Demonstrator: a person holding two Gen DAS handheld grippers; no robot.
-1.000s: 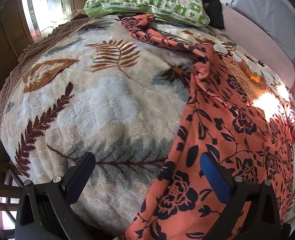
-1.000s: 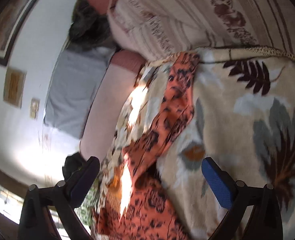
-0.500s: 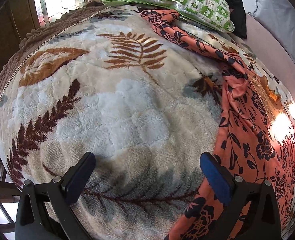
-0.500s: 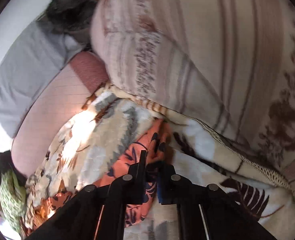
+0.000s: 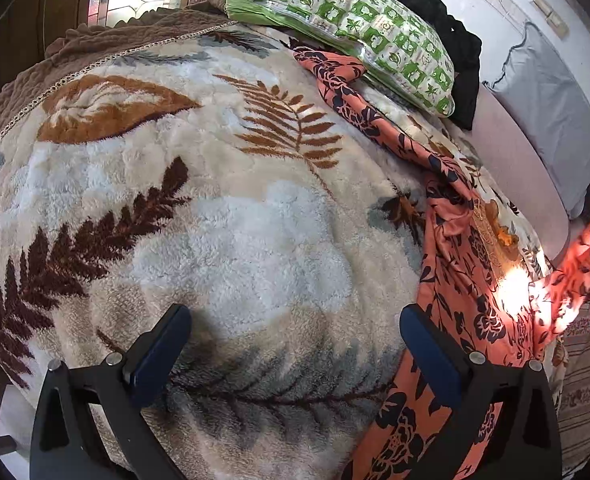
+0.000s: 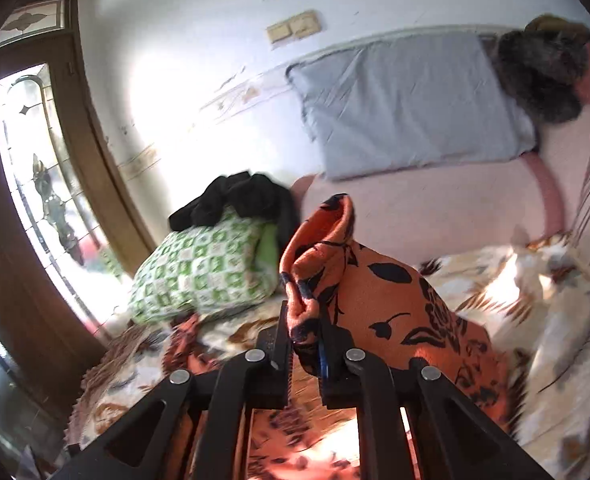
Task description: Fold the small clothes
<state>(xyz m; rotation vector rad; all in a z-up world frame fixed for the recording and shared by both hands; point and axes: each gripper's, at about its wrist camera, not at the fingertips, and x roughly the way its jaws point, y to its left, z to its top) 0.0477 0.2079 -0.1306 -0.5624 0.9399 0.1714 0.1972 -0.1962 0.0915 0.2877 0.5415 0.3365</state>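
An orange garment with a black flower print (image 5: 459, 276) lies stretched along the right side of a fleece leaf-pattern blanket (image 5: 223, 216), from under the green pillow down to the near edge. My left gripper (image 5: 291, 344) is open and empty over the blanket, its right finger beside the garment's edge. My right gripper (image 6: 305, 344) is shut on a corner of the orange garment (image 6: 359, 292) and holds it lifted off the bed. That lifted corner also shows at the far right of the left wrist view (image 5: 587, 252).
A green-and-white checked pillow (image 5: 359, 28) with a black cloth (image 5: 443, 32) on it lies at the bed's far end. A grey pillow (image 6: 407, 100) leans on the wall. A striped folded blanket (image 5: 587, 360) lies at the right. A glass door (image 6: 43, 168) stands left.
My right gripper closed on the garment's corner and lifted it up off the bed. My left gripper shifted left, so the garment now sits further right in its view.
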